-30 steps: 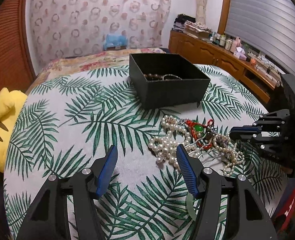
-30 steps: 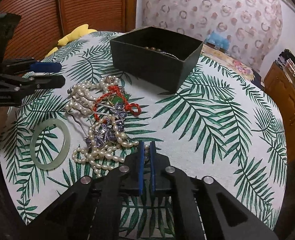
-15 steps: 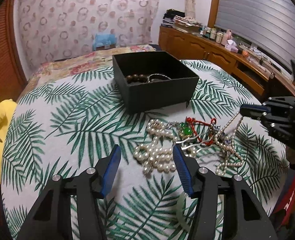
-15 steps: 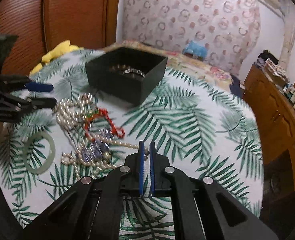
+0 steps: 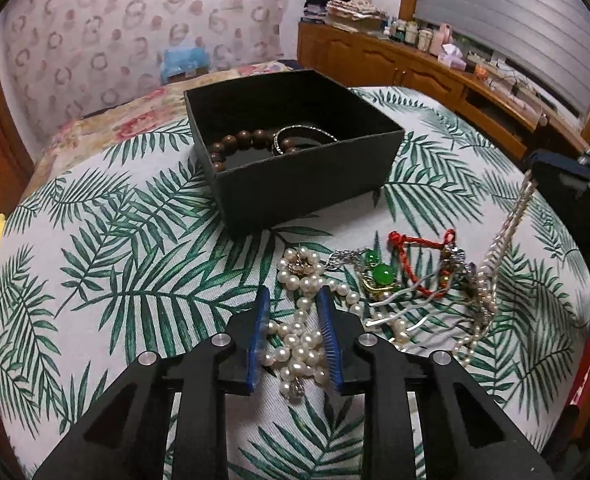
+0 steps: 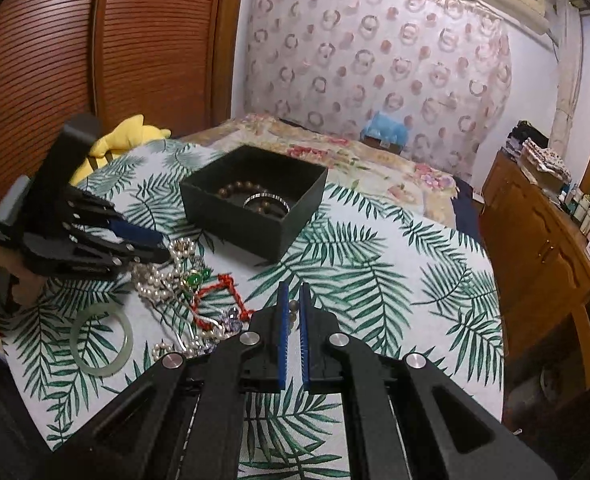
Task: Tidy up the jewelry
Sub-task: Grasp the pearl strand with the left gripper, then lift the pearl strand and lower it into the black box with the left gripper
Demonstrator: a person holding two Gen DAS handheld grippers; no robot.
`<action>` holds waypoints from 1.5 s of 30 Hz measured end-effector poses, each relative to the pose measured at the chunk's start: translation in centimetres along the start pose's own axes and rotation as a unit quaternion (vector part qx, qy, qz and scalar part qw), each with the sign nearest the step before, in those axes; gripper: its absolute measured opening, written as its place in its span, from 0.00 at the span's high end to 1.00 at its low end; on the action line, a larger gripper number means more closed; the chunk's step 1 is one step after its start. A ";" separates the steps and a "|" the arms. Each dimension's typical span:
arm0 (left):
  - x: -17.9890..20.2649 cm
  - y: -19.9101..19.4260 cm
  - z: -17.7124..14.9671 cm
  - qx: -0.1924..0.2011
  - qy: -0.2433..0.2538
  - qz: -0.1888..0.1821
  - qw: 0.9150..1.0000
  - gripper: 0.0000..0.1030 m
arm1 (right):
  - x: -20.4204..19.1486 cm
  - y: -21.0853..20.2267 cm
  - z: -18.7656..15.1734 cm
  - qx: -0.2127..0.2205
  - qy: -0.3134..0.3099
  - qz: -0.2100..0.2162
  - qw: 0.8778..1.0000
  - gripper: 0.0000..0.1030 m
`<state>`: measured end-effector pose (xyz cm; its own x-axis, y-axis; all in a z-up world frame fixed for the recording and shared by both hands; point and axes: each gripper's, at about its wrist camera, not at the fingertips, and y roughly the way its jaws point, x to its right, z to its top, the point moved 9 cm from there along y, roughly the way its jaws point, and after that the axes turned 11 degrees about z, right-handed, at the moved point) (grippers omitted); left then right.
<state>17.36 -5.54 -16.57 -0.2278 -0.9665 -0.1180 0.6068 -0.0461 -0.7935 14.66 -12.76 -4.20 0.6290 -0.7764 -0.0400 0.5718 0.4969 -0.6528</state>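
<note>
- Left gripper [image 5: 293,330] lowered over the pearl necklace [image 5: 301,320]: jaws just closing in, blue pads [image 5: 257,340] either side of a bunched stretch of pearls, narrow gaps visible, not yet pressing.
- Right gripper [image 6: 293,328] clamped on a pearl strand [image 5: 509,228], lifted off the cloth; strand pulled taut, slanting from the pile up to the jaws; a few pearls visible between the pads [image 6: 282,332].
- Tangled jewelry pile beside the pearls: red cord [image 5: 419,256], green bead pendant [image 5: 381,274], silver hairpin prongs [image 5: 395,312], purple beaded piece [image 6: 231,316].
- Pale green jade bangle [image 6: 102,338] flat on the cloth, apart from the pile, near the left gripper's body.
- Black box [image 5: 307,194] open-topped, beyond the pile; inside, a brown wooden bead bracelet [image 5: 237,144] and a silver bangle [image 5: 303,136], touching.
- Palm-leaf tablecloth [image 5: 115,260] under everything.
- Yellow plush toy [image 6: 127,140] at the far table edge, wooden sideboard [image 6: 543,240] along the wall.
</note>
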 end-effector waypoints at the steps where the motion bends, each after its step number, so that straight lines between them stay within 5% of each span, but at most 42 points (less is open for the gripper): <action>1: 0.0 0.2 0.0 -0.002 0.004 0.005 1.000 0.79 | 0.0 -0.2 0.2 0.003 0.000 -0.001 1.000 0.94; 6: 0.3 0.2 0.1 0.001 0.027 0.021 0.999 0.81 | 0.0 -1.5 1.7 0.021 -0.005 -0.004 1.000 0.94; 9: 0.2 0.3 0.3 0.001 0.026 0.021 0.999 0.93 | -0.2 -2.3 2.6 0.031 -0.010 -0.005 0.999 0.94; 15: -0.8 -0.5 0.5 0.015 0.011 0.029 0.999 0.94 | -0.4 -3.7 3.6 0.045 -0.018 -0.009 0.999 0.94; 28: -2.2 -10.4 5.5 0.134 -0.030 0.029 0.990 0.94 | -0.4 -6.4 6.3 0.074 -0.030 -0.020 0.997 0.94; 45: -1.5 -18.5 10.7 0.214 -0.031 0.022 0.976 0.94 | 1.2 -9.2 10.4 0.108 -0.027 -0.034 0.993 0.94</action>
<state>14.60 -5.95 4.71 -0.1554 -0.9828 -0.1000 0.8808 -0.0920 -0.4644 15.61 -14.20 9.66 0.6095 -0.7916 0.0428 0.7093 0.5204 -0.4755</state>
